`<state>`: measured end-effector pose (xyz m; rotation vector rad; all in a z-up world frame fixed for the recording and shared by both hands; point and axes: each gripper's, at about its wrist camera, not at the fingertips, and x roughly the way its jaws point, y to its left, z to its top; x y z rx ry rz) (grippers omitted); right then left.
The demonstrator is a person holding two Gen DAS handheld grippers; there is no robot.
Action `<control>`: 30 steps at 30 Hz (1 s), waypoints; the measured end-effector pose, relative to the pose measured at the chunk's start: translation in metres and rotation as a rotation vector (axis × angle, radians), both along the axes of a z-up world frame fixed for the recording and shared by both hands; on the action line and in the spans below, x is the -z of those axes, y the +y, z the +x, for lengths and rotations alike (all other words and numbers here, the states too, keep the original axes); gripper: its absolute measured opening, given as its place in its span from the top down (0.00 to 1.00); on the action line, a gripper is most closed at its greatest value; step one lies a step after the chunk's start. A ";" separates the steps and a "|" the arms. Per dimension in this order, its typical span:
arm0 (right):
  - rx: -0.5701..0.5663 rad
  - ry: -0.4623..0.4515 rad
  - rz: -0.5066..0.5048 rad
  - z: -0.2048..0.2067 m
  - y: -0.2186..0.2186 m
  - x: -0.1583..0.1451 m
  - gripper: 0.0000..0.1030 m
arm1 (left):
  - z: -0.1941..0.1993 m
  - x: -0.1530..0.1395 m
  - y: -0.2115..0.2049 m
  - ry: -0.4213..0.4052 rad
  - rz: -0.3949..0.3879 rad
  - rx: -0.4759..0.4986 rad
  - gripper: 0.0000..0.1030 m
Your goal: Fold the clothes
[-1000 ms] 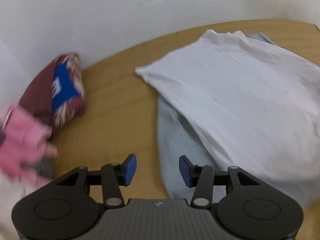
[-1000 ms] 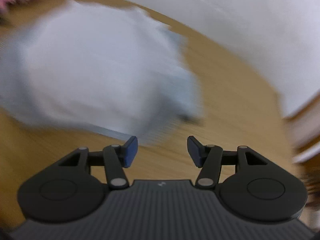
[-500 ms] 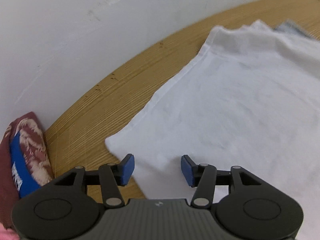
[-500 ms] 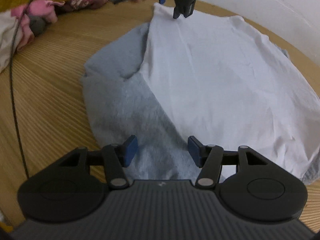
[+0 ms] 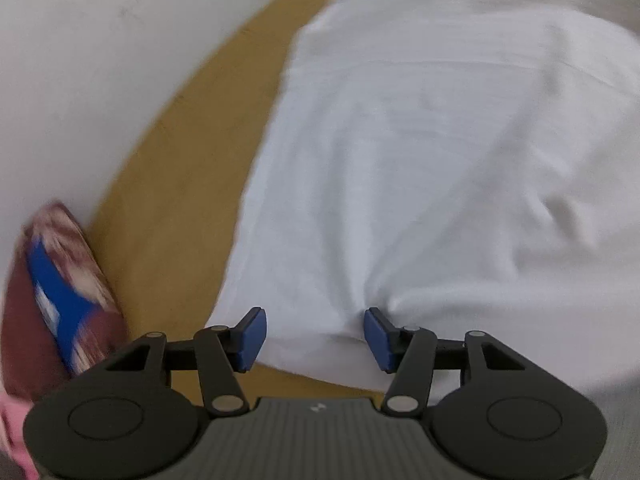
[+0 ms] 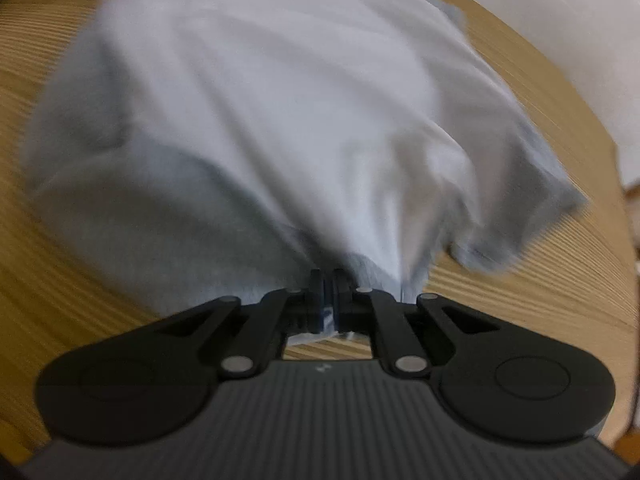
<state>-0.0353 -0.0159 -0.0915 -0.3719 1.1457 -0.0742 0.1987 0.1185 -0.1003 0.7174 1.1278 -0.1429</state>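
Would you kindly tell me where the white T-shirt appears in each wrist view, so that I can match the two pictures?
Left wrist: the white T-shirt fills the centre and right, its near edge between the open left gripper fingers.
Right wrist: it covers the upper middle, over a grey garment; the right gripper is shut on the cloth's near edge.
Shared landmark: the wooden table.

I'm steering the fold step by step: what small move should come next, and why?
Probably close the left hand-held gripper on the white cotton T-shirt. Its blue pads stand apart with the shirt's near edge bunched between them, while the right hand-held gripper is already shut on cloth at the other end, so both ends could lift together.
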 end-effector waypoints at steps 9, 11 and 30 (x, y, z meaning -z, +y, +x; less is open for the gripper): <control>0.081 0.056 -0.273 -0.034 -0.134 0.023 0.94 | -0.164 -0.010 -0.073 0.155 -0.165 -0.075 0.46; 0.103 0.067 -0.274 -0.036 -0.170 0.026 0.93 | -0.186 -0.011 -0.088 0.234 -0.226 -0.140 0.47; 0.154 -0.212 0.499 0.074 -0.263 -0.021 0.44 | 0.018 -0.042 -0.037 -0.118 -0.257 -0.490 0.33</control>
